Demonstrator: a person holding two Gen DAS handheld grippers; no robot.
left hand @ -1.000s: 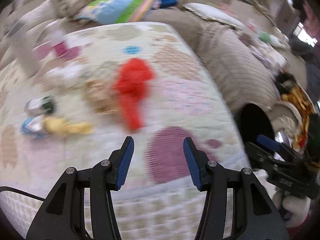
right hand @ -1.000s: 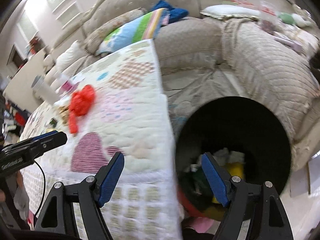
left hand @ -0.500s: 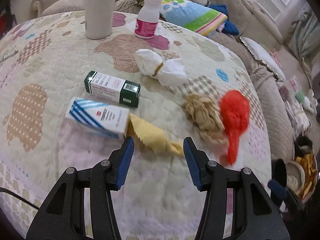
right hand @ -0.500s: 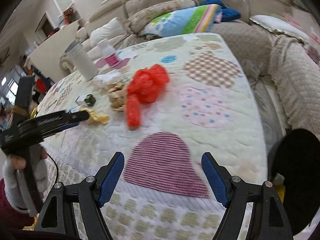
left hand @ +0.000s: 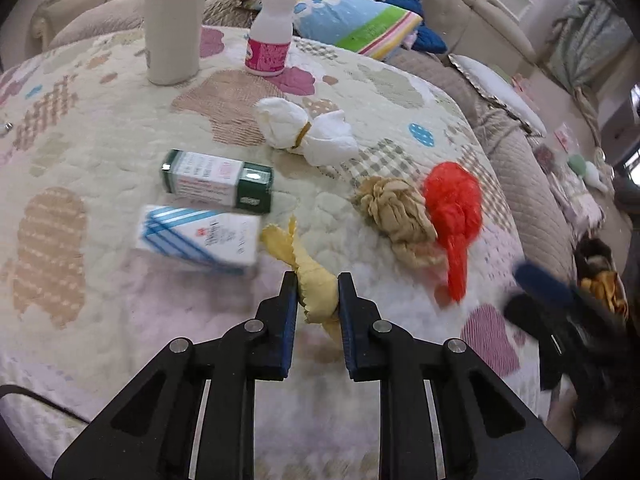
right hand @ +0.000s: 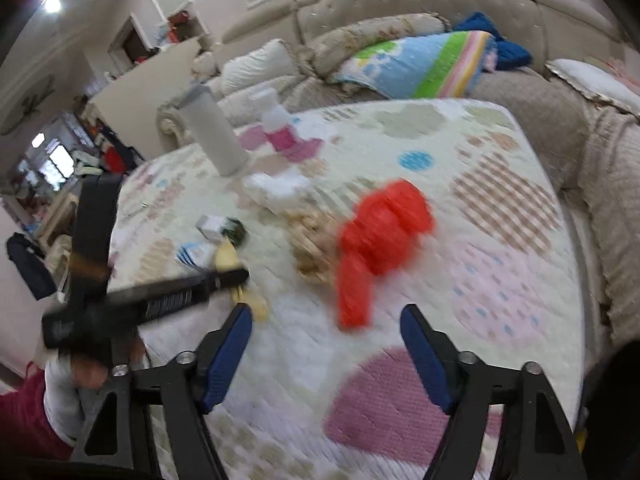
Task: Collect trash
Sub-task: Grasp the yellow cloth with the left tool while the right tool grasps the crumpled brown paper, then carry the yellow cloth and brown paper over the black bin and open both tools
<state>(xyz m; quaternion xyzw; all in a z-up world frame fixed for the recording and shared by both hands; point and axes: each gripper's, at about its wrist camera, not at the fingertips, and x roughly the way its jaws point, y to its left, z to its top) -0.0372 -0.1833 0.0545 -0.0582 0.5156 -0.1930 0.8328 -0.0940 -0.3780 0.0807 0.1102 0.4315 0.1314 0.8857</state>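
While our left gripper (left hand: 317,294) pinches the near end of the yellow scrap (left hand: 310,276), our right gripper (right hand: 326,354) hangs wide open over the desk (left hand: 100,128) and holds nothing. The left jaws are almost closed, with the scrap squeezed between the blue pads.

The yellow scrap lies near the front edge of the desk, just right of the blue box (left hand: 198,236). Its far end fans out beside that box. It looks soft and very light, like thin cloth or crinkled paper. We think it will bend and dangle when we lift it, so a hold on the thick bunched part is best, and that is where we have it.

More trash sits to the right. The tan wad (left hand: 394,212) touches the red bag (left hand: 454,216). Both look soft and squashy. The red bag has a thin tail that points to the near side, and we think the fat round part is the better place to grab. In the right view the red bag (right hand: 380,240) is blurry, a bit beyond our open gripper.

Farther away lie the white bundle (left hand: 306,130), the green box (left hand: 218,180), a bottle (left hand: 269,34) and a tall cup (left hand: 174,20). The boxes look stiff. We cannot see a bin clearly here.
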